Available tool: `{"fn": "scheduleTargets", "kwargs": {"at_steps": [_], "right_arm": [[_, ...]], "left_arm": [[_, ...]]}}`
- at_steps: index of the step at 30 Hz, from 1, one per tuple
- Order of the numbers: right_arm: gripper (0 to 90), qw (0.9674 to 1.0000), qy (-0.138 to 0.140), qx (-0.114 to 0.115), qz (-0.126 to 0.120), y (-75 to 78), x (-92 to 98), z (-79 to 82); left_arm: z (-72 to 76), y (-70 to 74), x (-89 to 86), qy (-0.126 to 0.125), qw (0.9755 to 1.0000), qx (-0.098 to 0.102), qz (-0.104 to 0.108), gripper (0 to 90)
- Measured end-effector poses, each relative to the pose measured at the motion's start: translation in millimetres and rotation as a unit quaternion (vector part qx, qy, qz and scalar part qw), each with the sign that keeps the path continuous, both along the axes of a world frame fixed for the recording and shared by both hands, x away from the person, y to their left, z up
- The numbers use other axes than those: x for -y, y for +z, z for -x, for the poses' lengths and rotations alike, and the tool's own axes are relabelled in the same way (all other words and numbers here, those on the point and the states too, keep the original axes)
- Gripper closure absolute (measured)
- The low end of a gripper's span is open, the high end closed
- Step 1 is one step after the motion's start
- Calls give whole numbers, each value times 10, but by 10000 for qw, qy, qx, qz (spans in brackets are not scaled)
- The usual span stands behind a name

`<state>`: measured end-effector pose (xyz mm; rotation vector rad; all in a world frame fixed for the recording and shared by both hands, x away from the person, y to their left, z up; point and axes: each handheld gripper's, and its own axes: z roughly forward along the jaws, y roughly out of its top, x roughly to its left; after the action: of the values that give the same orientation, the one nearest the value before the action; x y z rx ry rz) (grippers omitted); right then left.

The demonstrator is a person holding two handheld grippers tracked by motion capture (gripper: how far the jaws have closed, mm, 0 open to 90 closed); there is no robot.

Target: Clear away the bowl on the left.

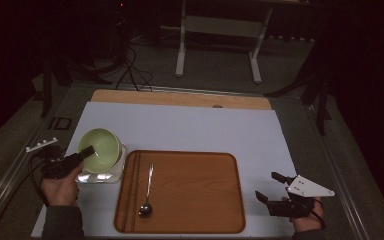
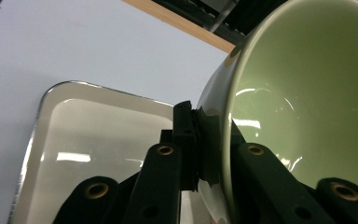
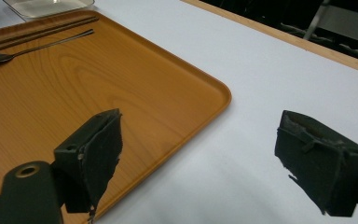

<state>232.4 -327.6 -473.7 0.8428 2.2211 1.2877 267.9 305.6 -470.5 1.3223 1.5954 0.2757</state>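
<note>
A pale green bowl [image 1: 101, 148] hangs tipped on its side above a shiny metal tray [image 1: 99, 177] at the table's left. My left gripper [image 1: 86, 151] is shut on the bowl's rim. In the left gripper view one pad sits on the outside wall and the other inside the bowl [image 2: 307, 93], with the left gripper [image 2: 208, 133] above the metal tray [image 2: 88, 149]. My right gripper [image 1: 267, 186] stands open near the front right, just off the wooden tray's [image 1: 195, 200] right edge. Nothing is between the jaws of the right gripper [image 3: 214, 154].
A metal spoon [image 1: 147, 194] lies on the wooden tray [image 3: 98, 84], handle pointing away, beside two thin dark sticks [image 1: 133, 185] along its left side. A white mat [image 1: 190, 127] covers the table. Cables and a stand's legs are on the floor beyond.
</note>
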Motion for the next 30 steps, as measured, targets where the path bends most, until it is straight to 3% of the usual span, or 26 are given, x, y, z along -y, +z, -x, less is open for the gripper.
{"fn": "scheduleTargets", "kwargs": {"at_steps": [16, 30], "right_arm": [[148, 10000, -1, 4, -5, -1, 5, 0], [147, 10000, -14, 0, -13, 0, 9, 2]], "left_arm": [[-8, 92, 221, -325, 9994, 47, -98, 849], [-46, 103, 527, -773, 9965, -92, -298, 848]]}}
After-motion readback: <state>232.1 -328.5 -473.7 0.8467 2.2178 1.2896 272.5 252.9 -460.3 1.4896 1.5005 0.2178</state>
